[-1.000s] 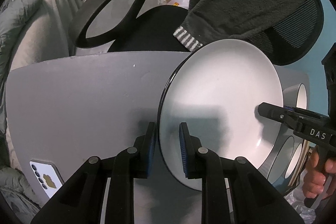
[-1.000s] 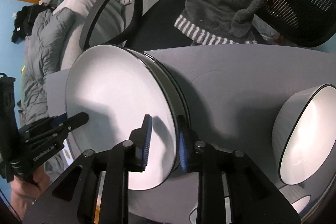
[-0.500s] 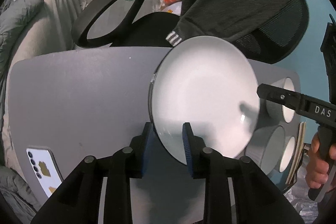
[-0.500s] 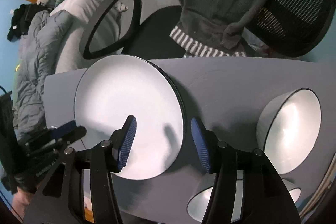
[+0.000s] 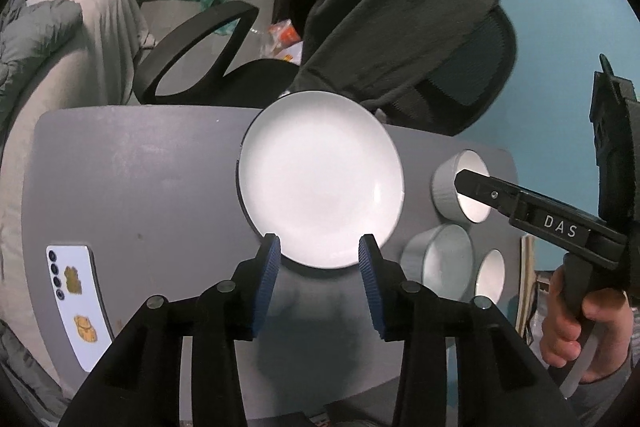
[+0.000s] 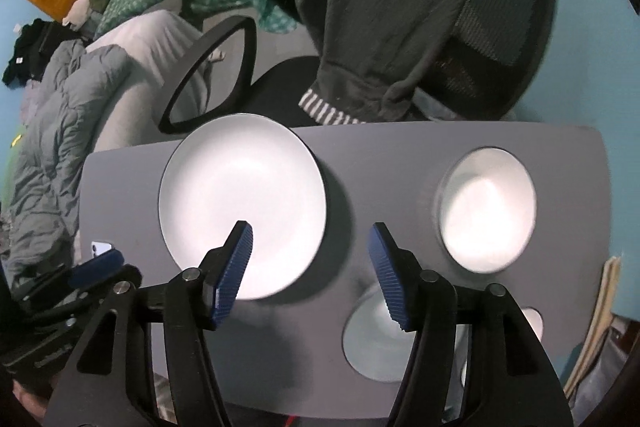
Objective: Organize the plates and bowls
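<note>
A white plate (image 5: 320, 179) with a dark rim lies flat on the grey table (image 5: 140, 187); a second dark rim shows under its left edge. My left gripper (image 5: 320, 259) hovers above the plate's near edge, its jaws opening, nothing pressed between them. In the right wrist view the plate (image 6: 240, 203) sits left of centre. My right gripper (image 6: 310, 259) hangs over its right edge with jaws opening and holding nothing. Three grey bowls with white insides stand to the right: one far (image 6: 486, 207), one near (image 6: 376, 343) and a small one (image 6: 532, 323).
A white phone (image 5: 72, 299) lies at the table's left front. An office chair (image 5: 192, 59) with a dark fleece (image 5: 400, 27) draped over it stands behind the table. A person's hand (image 5: 576, 327) holds the right gripper's handle. A grey duvet (image 6: 60, 147) lies to the left.
Both grippers held the tilted plate by its rim a second ago. They have let go and risen, and the plate now lies flat on the table.
</note>
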`<action>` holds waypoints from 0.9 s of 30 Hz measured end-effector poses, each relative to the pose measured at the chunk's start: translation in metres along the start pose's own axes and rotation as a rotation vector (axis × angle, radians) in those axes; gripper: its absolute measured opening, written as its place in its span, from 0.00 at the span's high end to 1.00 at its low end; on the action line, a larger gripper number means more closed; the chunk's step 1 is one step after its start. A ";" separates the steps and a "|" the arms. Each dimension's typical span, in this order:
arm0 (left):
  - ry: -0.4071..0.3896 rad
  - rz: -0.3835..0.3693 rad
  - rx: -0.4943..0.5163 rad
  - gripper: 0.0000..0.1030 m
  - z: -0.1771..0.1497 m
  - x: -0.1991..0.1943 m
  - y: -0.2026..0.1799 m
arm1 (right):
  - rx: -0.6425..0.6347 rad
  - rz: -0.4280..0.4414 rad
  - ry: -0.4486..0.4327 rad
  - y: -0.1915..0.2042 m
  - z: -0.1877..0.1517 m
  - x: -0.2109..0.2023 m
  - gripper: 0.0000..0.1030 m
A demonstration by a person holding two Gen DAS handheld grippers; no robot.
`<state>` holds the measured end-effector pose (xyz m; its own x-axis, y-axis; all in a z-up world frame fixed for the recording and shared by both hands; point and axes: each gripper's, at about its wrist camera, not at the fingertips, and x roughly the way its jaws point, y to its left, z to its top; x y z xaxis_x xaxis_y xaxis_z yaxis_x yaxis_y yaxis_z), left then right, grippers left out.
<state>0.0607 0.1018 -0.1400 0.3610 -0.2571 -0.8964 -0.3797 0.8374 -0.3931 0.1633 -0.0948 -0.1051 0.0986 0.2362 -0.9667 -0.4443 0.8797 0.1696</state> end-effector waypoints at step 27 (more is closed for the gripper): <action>-0.139 -0.027 0.163 0.48 -0.063 -0.092 -0.014 | 0.140 -0.031 -0.178 0.010 -0.085 -0.090 0.33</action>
<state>-0.0209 0.0832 -0.0649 0.4878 -0.2212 -0.8445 -0.2292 0.9010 -0.3684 0.0739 -0.1423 -0.0326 0.2710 0.2665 -0.9249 -0.3115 0.9335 0.1777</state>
